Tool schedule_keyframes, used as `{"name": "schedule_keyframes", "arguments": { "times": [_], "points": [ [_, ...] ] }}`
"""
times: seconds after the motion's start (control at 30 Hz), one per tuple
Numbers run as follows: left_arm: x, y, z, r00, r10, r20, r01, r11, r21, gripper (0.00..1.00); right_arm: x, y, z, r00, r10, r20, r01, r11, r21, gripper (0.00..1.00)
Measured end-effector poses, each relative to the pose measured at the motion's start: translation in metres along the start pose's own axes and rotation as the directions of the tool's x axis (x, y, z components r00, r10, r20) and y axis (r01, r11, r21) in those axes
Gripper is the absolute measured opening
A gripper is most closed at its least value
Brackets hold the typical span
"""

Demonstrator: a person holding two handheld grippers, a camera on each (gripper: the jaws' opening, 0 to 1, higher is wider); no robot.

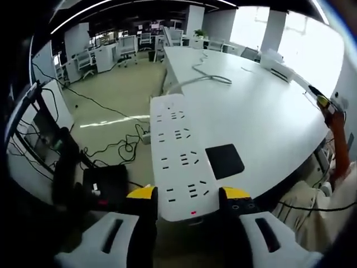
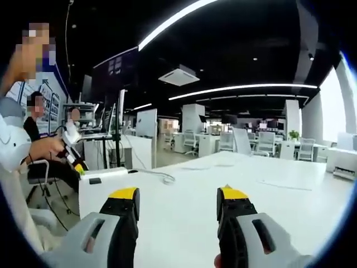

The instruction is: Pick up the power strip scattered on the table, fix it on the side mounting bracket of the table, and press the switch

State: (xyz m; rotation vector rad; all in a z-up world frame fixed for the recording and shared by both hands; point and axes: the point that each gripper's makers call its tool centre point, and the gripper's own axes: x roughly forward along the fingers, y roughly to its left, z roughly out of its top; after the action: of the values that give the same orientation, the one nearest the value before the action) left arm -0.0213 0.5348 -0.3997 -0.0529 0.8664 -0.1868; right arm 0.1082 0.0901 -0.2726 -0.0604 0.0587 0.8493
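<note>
In the left gripper view, the left gripper (image 1: 188,195) stands with its jaws close on both sides of the strip's (image 1: 179,153) near end; whether they press it cannot be told. The strip, white with rows of sockets and a red light at that end, runs along the table's (image 1: 268,111) left edge, overhanging the floor (image 1: 114,100). A black pad (image 1: 224,161) lies just right of the strip.

In the right gripper view, the right gripper (image 2: 177,202) hangs wide open and empty above the bare table, the strip (image 2: 103,174) at the far left edge.
</note>
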Motion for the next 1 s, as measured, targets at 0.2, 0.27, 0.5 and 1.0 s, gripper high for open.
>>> {"name": "schedule_keyframes", "arguments": {
  "times": [0.2,0.27,0.5,1.0],
  "points": [
    [0.0,0.001,0.0,1.0,-0.002,-0.006,0.002,1.0,-0.002,0.48,0.013,-0.001,0.012,1.0,0.019,-0.008,-0.019,1.0,-0.025,0.52],
    [0.0,0.001,0.0,1.0,0.001,-0.004,-0.001,1.0,-0.001,0.48,0.018,0.0,0.017,1.0,0.026,-0.008,-0.026,0.999,-0.038,0.52],
    [-0.001,0.001,0.001,1.0,0.001,0.002,-0.001,1.0,0.0,0.48,0.031,0.007,0.03,0.998,0.056,-0.011,-0.056,0.996,-0.067,0.51],
    [-0.001,-0.003,-0.001,1.0,0.009,0.0,-0.009,1.0,-0.006,0.48,0.051,0.022,0.057,0.993,0.114,-0.008,-0.114,0.989,-0.097,0.49]
  ]
}}
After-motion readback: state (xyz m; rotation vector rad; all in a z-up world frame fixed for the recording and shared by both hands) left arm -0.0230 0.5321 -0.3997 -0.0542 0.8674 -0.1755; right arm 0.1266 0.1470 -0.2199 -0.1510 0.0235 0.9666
